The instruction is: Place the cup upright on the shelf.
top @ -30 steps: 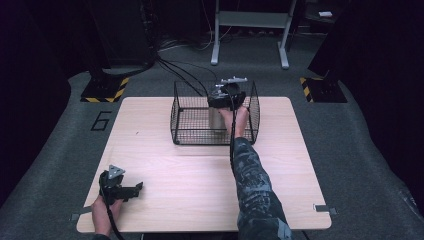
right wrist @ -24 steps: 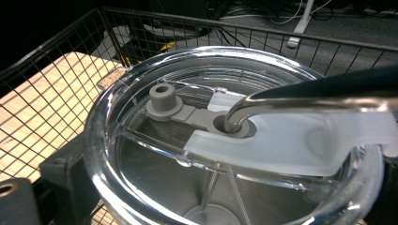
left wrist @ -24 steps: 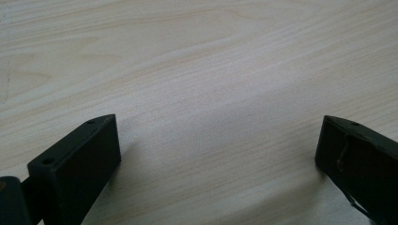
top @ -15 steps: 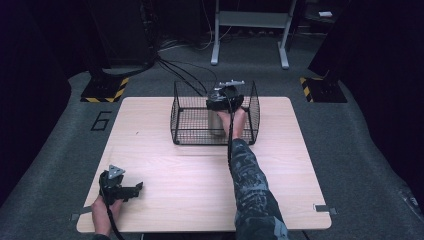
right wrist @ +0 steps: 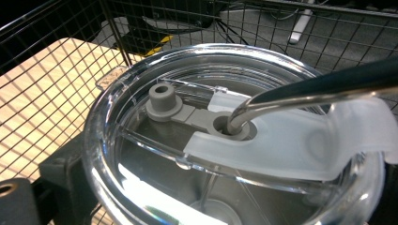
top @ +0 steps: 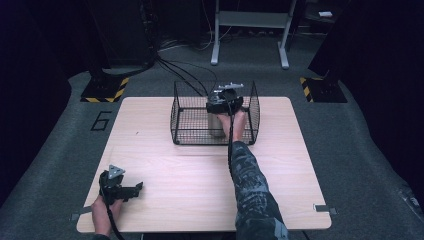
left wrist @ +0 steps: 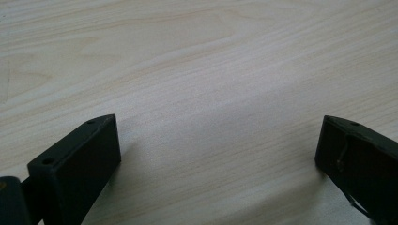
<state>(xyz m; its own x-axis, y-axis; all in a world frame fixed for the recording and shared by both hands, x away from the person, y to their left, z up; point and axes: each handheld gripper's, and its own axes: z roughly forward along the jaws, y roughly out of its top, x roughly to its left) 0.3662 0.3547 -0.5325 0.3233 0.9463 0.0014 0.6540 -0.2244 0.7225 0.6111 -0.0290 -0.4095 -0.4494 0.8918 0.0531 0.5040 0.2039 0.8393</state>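
The right gripper (top: 223, 100) reached down into the wire basket (top: 190, 112), the person's right forearm (top: 250, 185) in a patterned sleeve stretched across the table from the near edge. In the right gripper view its left jaw lay dark against the outside of a tumbler (right wrist: 225, 140) at the lower left, and the tumbler's clear lid (right wrist: 141, 98) sat directly between where the jaws rise; the other jaw was hidden behind the rim, so whether the jaws were actually pressed onto the cup cannot be told. A bent metal straw (right wrist: 324, 86) passed through a grey plug hole in the lid, with a frosted flexible tab (right wrist: 291, 140) lying across the lid's right side. From the high view, the metal tumbler (top: 217, 125) stood upright inside the basket, toward its right half.

The left gripper (top: 131, 190) rested on the table (top: 300, 165) near the near-left corner, held by the person's left hand (top: 102, 212). In the left gripper view its two black jaws stood wide apart with bare wood grain between them, holding nothing.

The basket sat at the far edge of the table, about midway along it. Beyond the table lay grey floor with black cables (top: 185, 75) and a yellow-and-black striped base (top: 105, 90).
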